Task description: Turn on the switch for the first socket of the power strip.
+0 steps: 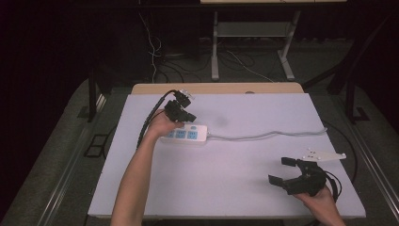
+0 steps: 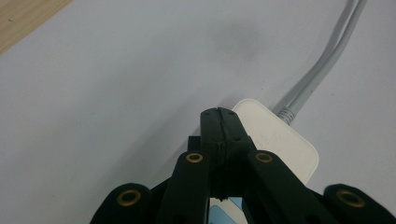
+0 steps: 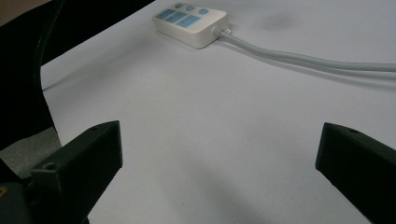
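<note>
A white power strip (image 1: 190, 134) with blue sockets lies on the left half of the white table top (image 1: 235, 179). Its grey cable (image 1: 263, 136) runs off to the right. My left gripper (image 1: 189, 116) hovers over the strip, jaws pressed together with nothing between them. In the left gripper view the shut tips (image 2: 219, 114) sit by the strip's cable end (image 2: 285, 144); I cannot tell whether they touch it. My right gripper (image 1: 283, 170) rests near the front right, jaws wide open and empty. From the right gripper (image 3: 219, 158) the strip (image 3: 191, 21) and its cable (image 3: 303, 58) lie far ahead.
A wooden strip (image 1: 216, 88) borders the table's far edge. Beyond it are metal table legs (image 1: 215, 47) and loose cables on a dark floor. The table's front edge (image 1: 226, 216) runs close to both forearms.
</note>
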Available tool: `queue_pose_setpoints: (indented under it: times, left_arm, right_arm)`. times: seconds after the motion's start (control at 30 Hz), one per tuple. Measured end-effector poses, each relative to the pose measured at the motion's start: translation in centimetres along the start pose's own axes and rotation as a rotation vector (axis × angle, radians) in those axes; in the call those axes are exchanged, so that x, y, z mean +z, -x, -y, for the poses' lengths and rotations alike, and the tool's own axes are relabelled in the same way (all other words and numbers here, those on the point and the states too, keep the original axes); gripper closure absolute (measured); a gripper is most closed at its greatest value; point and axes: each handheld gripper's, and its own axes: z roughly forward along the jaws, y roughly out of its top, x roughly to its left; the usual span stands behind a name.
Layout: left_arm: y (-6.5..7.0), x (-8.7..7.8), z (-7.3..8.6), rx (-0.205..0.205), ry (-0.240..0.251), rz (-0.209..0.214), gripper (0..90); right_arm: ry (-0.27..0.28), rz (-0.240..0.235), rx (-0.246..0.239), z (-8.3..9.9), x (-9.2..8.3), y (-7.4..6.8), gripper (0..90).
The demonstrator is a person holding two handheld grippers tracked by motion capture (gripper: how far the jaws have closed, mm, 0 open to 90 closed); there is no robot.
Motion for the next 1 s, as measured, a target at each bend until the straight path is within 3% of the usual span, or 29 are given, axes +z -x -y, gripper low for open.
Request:
queue_pose_setpoints:
  times: [0.57,0.83,1.0]
  left_arm:
    - [-0.3,1.3,1.6,-0.025,-0.030,0.017,89.0]
    - [-0.1,1.4,1.6,-0.023,-0.023,0.016,89.0]
    - [0.1,1.5,2.0,-0.050,0.008,0.009,89.0]
  right_arm:
    - [-0.005,-0.002,0.002,0.0,0.1,0.0,0.3]
    - [-0.006,-0.002,0.001,0.0,0.1,0.0,0.3]
    - [-0.008,-0.002,-0.001,0.0,0.2,0.0,0.3]
